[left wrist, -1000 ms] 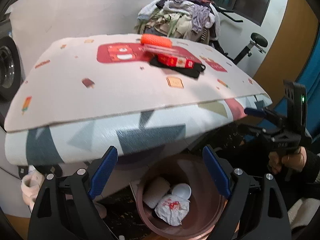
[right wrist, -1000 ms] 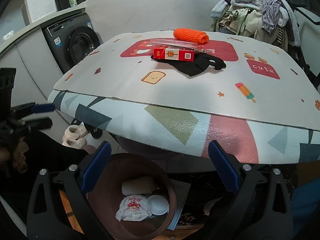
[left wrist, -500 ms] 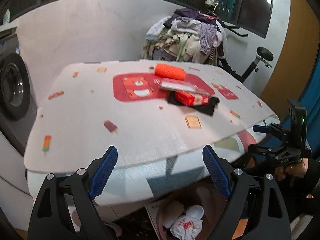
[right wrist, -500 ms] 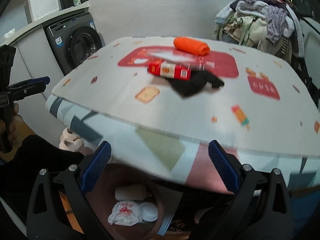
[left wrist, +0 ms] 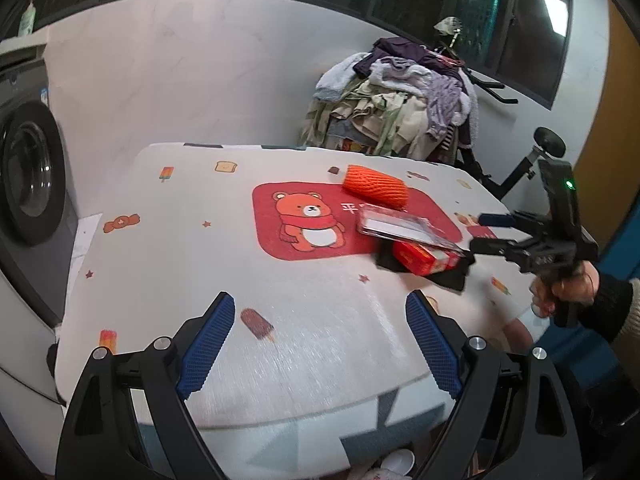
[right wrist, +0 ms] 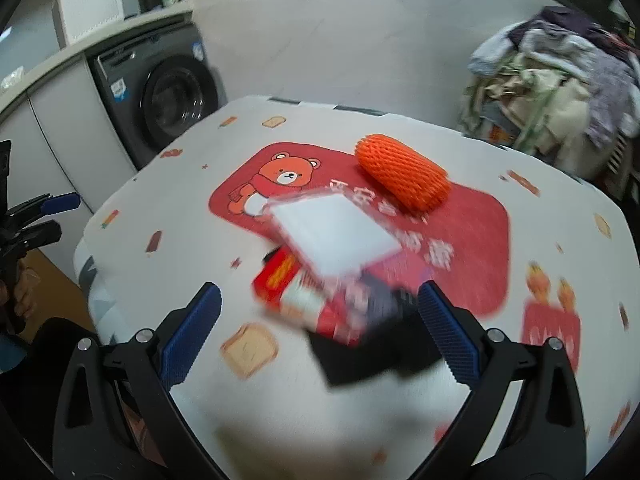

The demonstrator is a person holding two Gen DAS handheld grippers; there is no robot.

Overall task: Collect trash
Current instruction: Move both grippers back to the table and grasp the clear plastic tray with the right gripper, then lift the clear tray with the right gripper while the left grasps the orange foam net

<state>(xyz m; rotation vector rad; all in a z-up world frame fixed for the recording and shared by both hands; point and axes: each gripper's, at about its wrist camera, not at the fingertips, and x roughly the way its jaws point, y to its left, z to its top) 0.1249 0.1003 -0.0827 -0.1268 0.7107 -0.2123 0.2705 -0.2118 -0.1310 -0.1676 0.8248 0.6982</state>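
Right wrist view: your right gripper (right wrist: 318, 330) hangs wide over the red box (right wrist: 288, 288), clear packet (right wrist: 334, 234) and black cloth (right wrist: 368, 354); your left gripper (left wrist: 320, 344) gapes too, empty.

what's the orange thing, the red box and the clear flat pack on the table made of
Orange thing: looks like soft foam netting, matt, going by its open diamond mesh and puffy tube shape. Red box: probably printed cardboard with a slight sheen; flat faces, sharp edges. Clear flat pack: seems to be glossy transparent plastic over a white insert, with glare on its surface, though the right wrist view blurs it.
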